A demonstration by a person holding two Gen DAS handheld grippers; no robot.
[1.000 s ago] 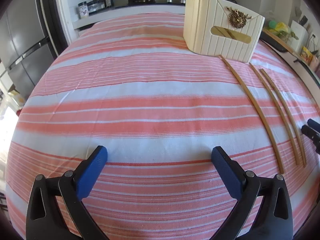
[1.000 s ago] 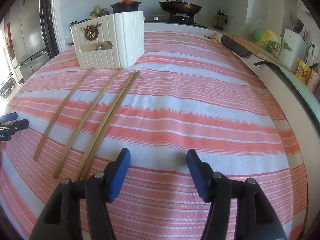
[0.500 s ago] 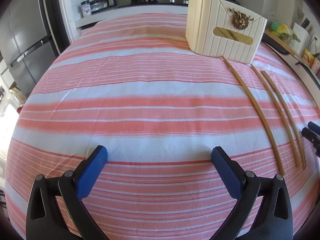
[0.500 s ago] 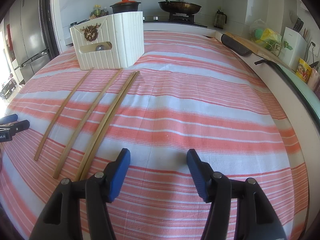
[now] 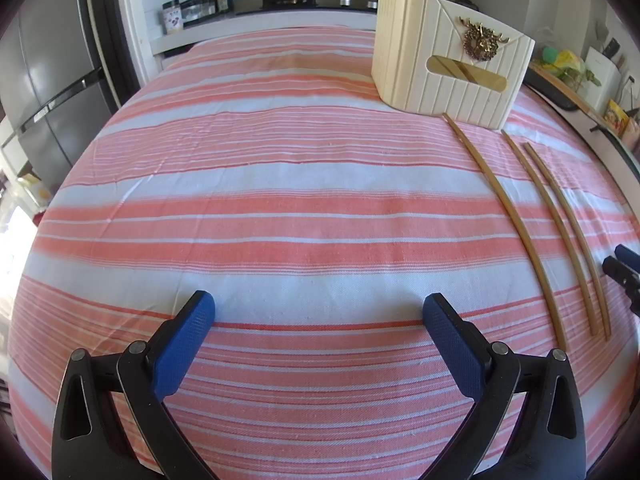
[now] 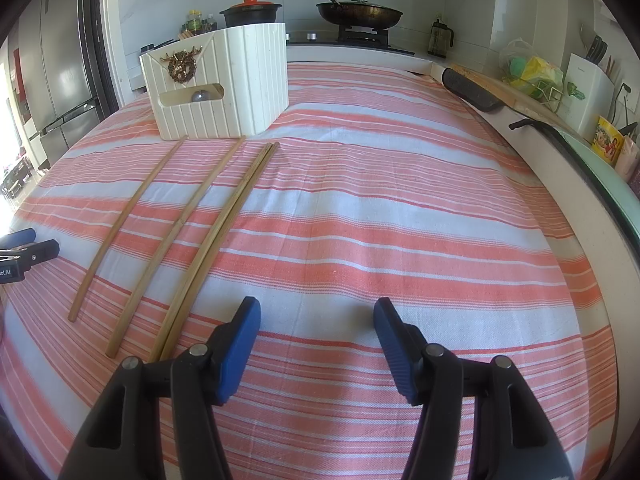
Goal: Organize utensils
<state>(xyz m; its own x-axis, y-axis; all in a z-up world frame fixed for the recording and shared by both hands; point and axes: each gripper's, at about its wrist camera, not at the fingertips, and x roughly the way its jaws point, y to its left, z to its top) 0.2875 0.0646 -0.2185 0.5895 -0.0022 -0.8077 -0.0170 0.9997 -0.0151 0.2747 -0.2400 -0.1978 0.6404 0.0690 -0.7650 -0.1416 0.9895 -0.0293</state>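
Observation:
Several long bamboo chopsticks lie on the striped cloth in front of a cream ribbed holder box (image 6: 224,88) with a gold deer ornament. In the right wrist view two single chopsticks (image 6: 126,224) (image 6: 182,228) lie left of a touching pair (image 6: 218,244). My right gripper (image 6: 316,308) is open and empty, just right of the pair's near ends. My left gripper (image 5: 318,312) is open wide over bare cloth, with the chopsticks (image 5: 510,220) and the box (image 5: 452,68) off to its right. More chopsticks show through the box's slot.
The pink and white striped cloth (image 6: 400,208) covers the whole counter. At the back stand a stove with a black pot (image 6: 250,14) and a lidded pan (image 6: 360,10). A knife block (image 6: 588,84), bags and a cutting board line the right edge. A grey fridge (image 5: 44,80) stands at left.

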